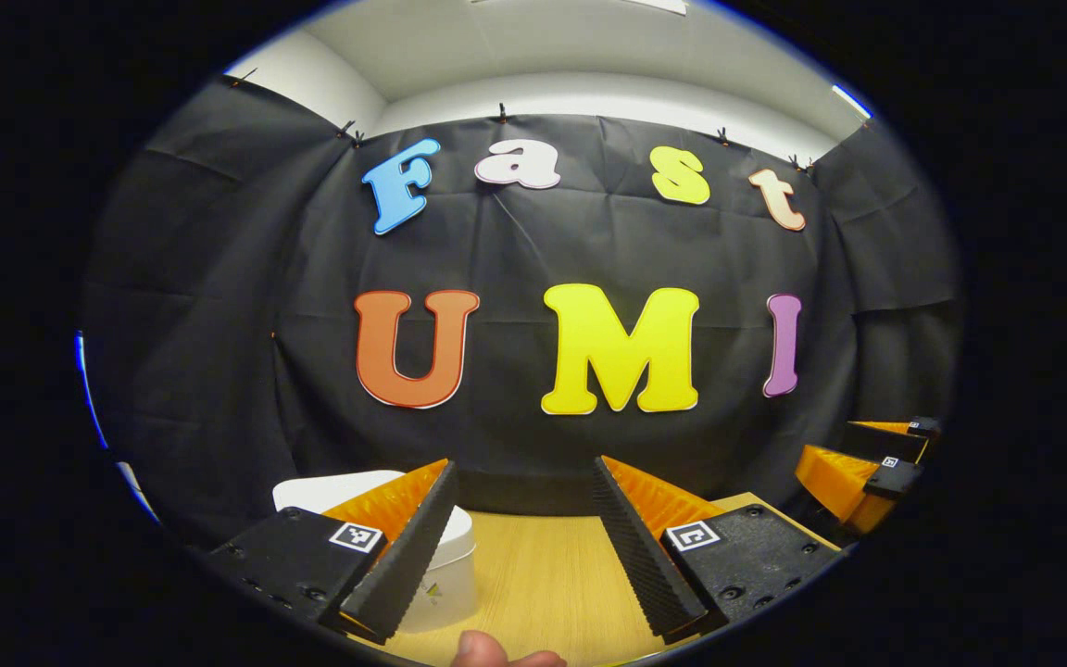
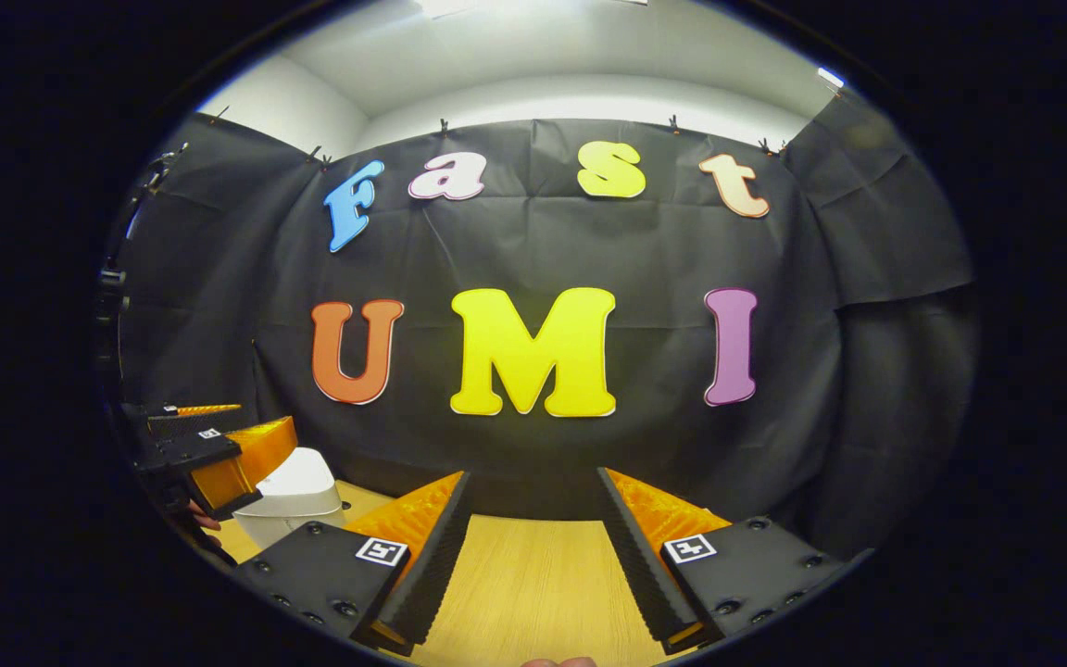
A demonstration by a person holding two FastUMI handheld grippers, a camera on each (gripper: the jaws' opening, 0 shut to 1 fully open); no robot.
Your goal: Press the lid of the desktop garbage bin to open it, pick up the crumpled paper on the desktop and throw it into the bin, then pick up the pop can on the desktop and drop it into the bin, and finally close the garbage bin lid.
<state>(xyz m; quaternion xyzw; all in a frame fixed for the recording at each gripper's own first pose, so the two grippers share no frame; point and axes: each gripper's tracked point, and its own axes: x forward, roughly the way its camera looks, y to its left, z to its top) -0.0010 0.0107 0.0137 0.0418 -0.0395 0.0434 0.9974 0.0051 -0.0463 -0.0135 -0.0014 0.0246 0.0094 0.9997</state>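
Observation:
The white desktop bin point(image 1: 448, 579) stands on the wooden table point(image 1: 543, 574), low on the left and partly hidden behind my left gripper's left finger. My left gripper point(image 1: 524, 468) is open, held above the table with nothing between its fingers. In the right gripper view the bin point(image 2: 297, 486) sits at the lower left with its lid seemingly down, and the left gripper point(image 2: 265, 419) hovers just left of and above it. My right gripper point(image 2: 533, 477) is open over bare tabletop point(image 2: 533, 584). The right gripper point(image 1: 830, 443) also appears far right in the left gripper view.
The black cloth wall closes off the back of the table just behind the bin. A fingertip of a hand point(image 1: 496, 653) shows at the bottom edge. Bare wood lies between the two grippers.

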